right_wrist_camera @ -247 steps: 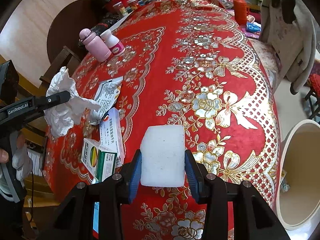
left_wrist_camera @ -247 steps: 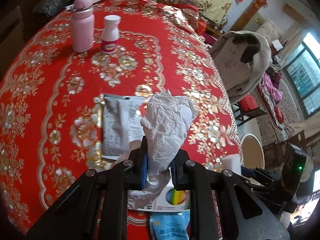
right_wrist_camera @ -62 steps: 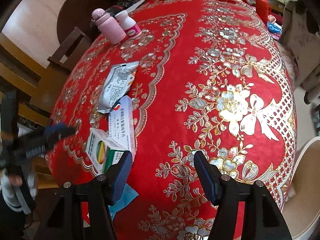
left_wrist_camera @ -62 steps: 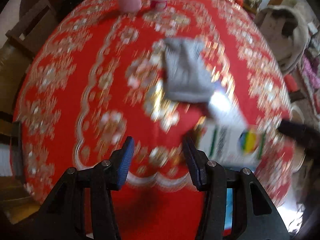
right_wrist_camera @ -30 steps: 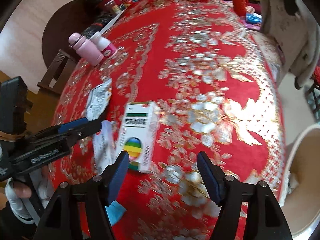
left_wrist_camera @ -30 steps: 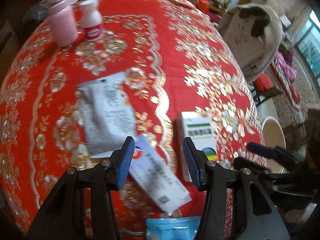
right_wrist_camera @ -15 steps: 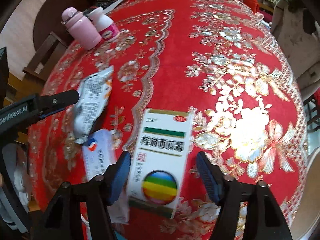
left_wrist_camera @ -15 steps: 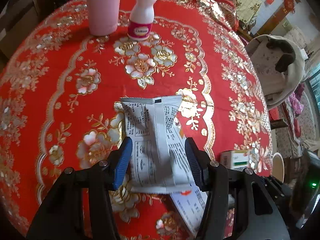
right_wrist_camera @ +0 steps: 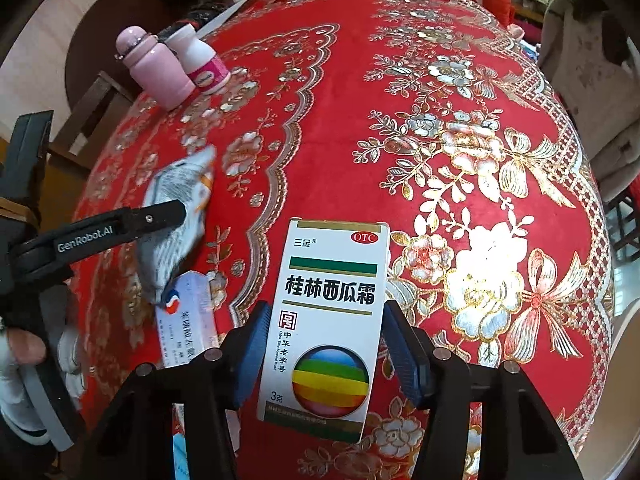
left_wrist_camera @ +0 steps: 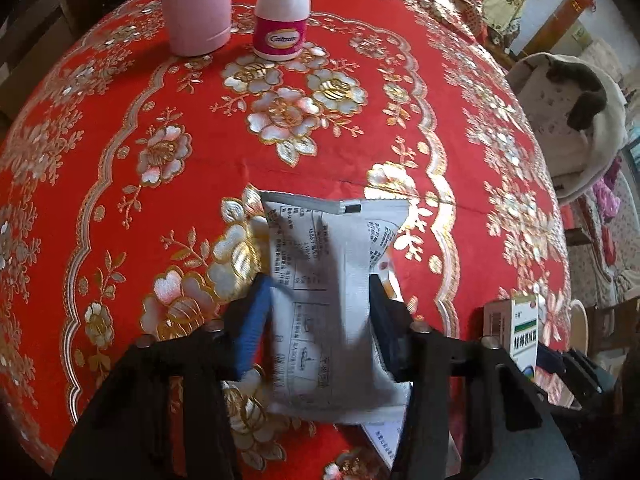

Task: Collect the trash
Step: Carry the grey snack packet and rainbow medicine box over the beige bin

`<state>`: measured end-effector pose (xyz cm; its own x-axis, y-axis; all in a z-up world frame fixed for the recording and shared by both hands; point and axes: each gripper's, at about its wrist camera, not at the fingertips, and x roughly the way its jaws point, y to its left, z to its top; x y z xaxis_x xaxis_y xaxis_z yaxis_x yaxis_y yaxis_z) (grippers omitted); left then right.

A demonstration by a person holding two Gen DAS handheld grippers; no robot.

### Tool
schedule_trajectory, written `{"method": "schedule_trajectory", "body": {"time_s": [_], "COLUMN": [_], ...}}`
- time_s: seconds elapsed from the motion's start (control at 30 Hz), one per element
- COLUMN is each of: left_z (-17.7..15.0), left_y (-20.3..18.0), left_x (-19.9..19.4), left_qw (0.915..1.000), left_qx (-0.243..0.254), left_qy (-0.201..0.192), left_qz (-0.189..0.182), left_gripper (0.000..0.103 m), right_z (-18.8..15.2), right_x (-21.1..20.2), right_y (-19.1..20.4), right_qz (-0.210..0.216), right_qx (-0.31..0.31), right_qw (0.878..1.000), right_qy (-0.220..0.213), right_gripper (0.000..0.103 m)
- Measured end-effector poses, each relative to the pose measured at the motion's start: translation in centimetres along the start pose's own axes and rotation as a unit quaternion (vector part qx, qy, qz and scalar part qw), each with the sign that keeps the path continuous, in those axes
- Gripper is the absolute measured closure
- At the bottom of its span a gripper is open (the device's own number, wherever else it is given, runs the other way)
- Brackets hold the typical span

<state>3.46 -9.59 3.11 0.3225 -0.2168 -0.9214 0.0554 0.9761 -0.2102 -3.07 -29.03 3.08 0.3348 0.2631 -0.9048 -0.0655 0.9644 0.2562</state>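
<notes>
A grey-white printed wrapper (left_wrist_camera: pixel 332 232) lies on the red flowered tablecloth (left_wrist_camera: pixel 200 208) and looks pinched narrow where my left gripper (left_wrist_camera: pixel 317 282) holds it. The jaws are closing, with both blue pads against its sides. In the right wrist view the wrapper (right_wrist_camera: pixel 176 224) is blurred under the left gripper's finger (right_wrist_camera: pixel 160 213). My right gripper (right_wrist_camera: pixel 326 308) is shut on a white medicine box (right_wrist_camera: pixel 332 272) with a green stripe and a rainbow ball, pads on its two long sides. The left wrist view shows that box (left_wrist_camera: pixel 520 332) at the right edge.
A pink bottle (left_wrist_camera: pixel 196 4) and a white bottle with a pink label (left_wrist_camera: pixel 282 12) stand at the far side. A flat white-and-blue carton (right_wrist_camera: pixel 186 320) lies partly under the wrapper. A cream bin (left_wrist_camera: pixel 578 328) sits on the floor beyond the table edge. A draped chair (left_wrist_camera: pixel 568 112) stands further right.
Both grippers have come down onto the table. The left jaws have narrowed onto the wrapper, which now bulges between them. The medicine box sits deeper between the right fingers.
</notes>
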Motion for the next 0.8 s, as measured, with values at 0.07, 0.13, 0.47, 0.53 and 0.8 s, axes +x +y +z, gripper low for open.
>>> {"method": "schedule_trajectory", "body": {"time_s": [0.07,0.13,0.47,0.53,0.8], "left_z": [-0.3,-0.4,-1.0,-1.5,-4.4], "left_y": [-0.4,-1.0,-5.9,-7.2,-14.5], "left_x": [-0.7,-1.7,-6.5,-7.0,-8.0], "left_qw": [1.0000,0.9997,0.9969,0.9960,0.9896], "left_qx": [0.005,0.011,0.047,0.058,0.118], "left_qy": [-0.005,-0.018,-0.058,-0.060,-0.058], "left_qz": [-0.006,-0.006,-0.025,-0.031,-0.058], "left_gripper": [0.061,0.061,0.061,0.061,0.061], "right_z": [0.0,-0.4,-1.9,-2.5,-6.1], "right_x": [-0.9,-1.9,-6.7,-7.7,-11.5], "right_y": [-0.1,-0.4,-2.8,-3.7,-9.4], "right_qz": [0.007,0.008,0.007,0.002,-0.024], "right_qx": [0.000,0.001,0.023,0.030,0.083], "right_qw": [1.000,1.000,0.998,0.998,0.993], "right_qy": [-0.009,-0.017,-0.057,-0.063,-0.084], "right_gripper": [0.048,0.048,0.048,0.048,0.048]}}
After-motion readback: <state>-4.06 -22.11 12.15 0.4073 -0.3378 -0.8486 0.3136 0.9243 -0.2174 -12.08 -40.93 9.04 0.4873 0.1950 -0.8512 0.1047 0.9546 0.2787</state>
